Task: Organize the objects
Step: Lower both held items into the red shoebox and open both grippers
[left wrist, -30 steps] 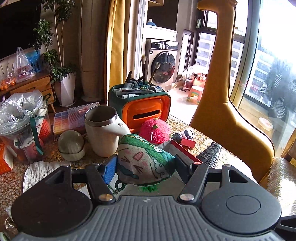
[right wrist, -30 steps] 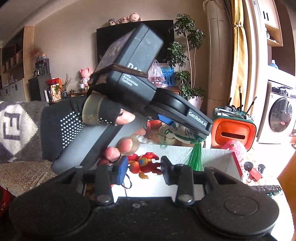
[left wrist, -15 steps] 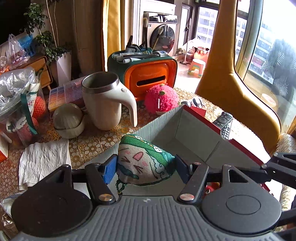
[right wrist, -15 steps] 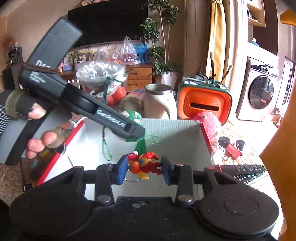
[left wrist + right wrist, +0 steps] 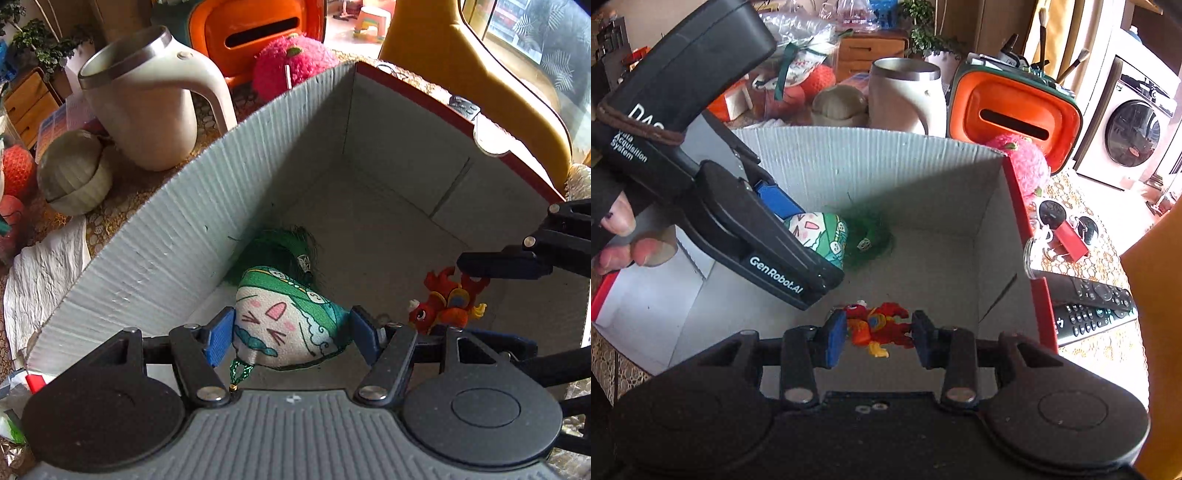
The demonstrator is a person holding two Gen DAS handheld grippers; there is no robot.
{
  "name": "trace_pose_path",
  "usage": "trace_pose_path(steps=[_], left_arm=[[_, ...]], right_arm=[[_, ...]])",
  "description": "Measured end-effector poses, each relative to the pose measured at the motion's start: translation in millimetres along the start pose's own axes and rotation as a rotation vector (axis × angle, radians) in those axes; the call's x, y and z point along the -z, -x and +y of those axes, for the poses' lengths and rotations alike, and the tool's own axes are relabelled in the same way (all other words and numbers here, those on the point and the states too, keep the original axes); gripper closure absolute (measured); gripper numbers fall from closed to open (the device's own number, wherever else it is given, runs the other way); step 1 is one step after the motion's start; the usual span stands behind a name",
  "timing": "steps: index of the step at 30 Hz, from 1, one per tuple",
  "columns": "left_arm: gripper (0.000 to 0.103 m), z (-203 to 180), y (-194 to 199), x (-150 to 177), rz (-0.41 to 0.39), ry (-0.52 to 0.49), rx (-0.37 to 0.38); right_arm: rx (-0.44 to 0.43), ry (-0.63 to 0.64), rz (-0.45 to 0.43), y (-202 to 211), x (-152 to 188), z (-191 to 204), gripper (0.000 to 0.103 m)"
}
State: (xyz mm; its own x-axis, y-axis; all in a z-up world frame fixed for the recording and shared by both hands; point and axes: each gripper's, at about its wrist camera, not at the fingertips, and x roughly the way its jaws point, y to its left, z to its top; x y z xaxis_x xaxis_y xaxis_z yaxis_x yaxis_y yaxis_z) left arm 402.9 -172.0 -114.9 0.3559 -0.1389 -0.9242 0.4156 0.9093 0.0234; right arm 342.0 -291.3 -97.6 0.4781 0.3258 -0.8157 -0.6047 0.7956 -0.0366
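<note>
Both grippers down inside the open cardboard box (image 5: 177, 236) on the worktop (image 5: 122, 192). Left gripper (image 5: 291, 334) fingers closed onto the green cartoon-face pouch (image 5: 284, 325), blue pads pressing both its sides; pouch sits low in the box near the corrugated left wall, its green tassel (image 5: 284, 247) spread on the box floor ahead of it. Right gripper (image 5: 879, 334) fingers closed onto the small red fish toy (image 5: 877, 326), pads touching each end, toy low over the box floor near the front; whether it touches the floor, cannot tell. In the left wrist view the fish toy (image 5: 448, 301) shows to the right of the pouch, apart from it. Outside the box: cream mug (image 5: 147, 110) and a round lidded bowl (image 5: 72, 173) beside the left wall, pink fuzzy ball (image 5: 291, 62) behind the far corner, orange organizer (image 5: 1015, 118) with brushes behind that, TV remote (image 5: 1089, 308) and sunglasses (image 5: 1063, 221) to the right of the box.
</note>
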Motion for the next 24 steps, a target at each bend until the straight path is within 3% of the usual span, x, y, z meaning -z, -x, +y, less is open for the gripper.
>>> trace_pose_path(steps=[10,13,24], left_arm=[[0.032,-2.4,-17.1,0.2,0.082,-0.034,0.029],[0.03,-3.4,-13.8,3.1,0.067,-0.035,0.034],[0.026,-5.7,42.0,28.3,-0.054,-0.018,0.064]], right_arm=[[0.006,0.044,0.088,-10.1,-2.6,6.1,0.06],[0.011,0.044,0.074,-4.8,0.3,7.4,0.051],[0.045,-0.035,-0.027,44.5,4.1,14.3,0.041]])
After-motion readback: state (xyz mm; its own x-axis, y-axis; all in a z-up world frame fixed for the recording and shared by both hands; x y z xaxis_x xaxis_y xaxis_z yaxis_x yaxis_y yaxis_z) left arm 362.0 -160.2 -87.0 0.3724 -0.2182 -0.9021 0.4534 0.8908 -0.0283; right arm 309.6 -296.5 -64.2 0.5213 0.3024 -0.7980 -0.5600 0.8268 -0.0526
